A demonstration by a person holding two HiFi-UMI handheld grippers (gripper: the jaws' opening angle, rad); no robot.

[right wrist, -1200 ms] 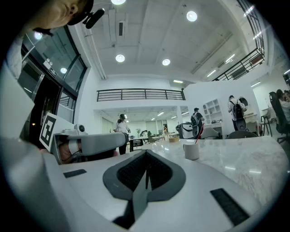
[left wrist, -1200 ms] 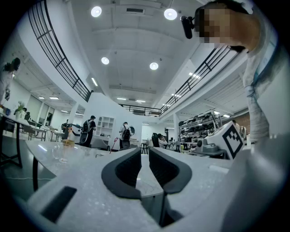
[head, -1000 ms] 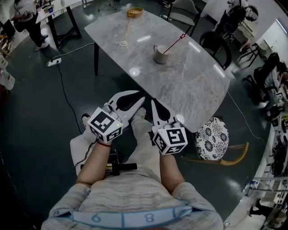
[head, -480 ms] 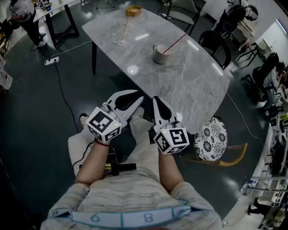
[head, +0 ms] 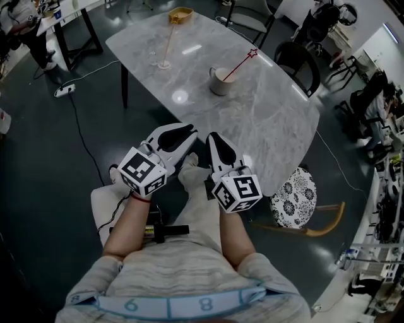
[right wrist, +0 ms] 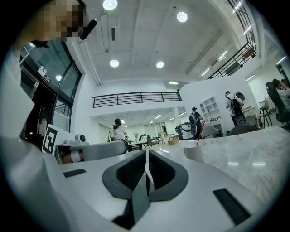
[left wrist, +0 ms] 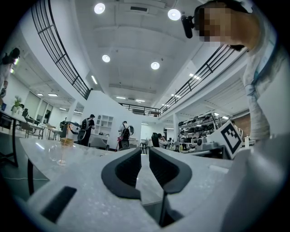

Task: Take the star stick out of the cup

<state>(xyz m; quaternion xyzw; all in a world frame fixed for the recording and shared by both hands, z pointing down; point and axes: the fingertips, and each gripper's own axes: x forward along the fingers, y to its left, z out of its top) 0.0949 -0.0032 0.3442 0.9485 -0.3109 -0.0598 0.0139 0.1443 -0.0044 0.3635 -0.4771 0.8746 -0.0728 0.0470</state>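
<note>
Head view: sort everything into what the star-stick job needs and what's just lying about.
For the job: cup; star stick standing in it; left gripper, jaws apart; right gripper, jaws together. Both are short of the table.

Lying about: clear glass; woven bowl; patterned stool; power strip on the floor.

The person sits with both grippers over the lap, the left gripper (head: pixel 187 136) and the right gripper (head: pixel 213 139) side by side, jaws pointing toward 12 o'clock at the marble table (head: pixel 271 120). On the table stands a pale cup (head: pixel 220 81). The red star stick (head: pixel 238 65) rests in it and leans toward 2 o'clock, its star clear of the rim. A wooden bowl (head: pixel 180 14) sits at the table's 11 o'clock end. A floral stool (head: pixel 297 194) stands at 4 o'clock from the right gripper.
</note>
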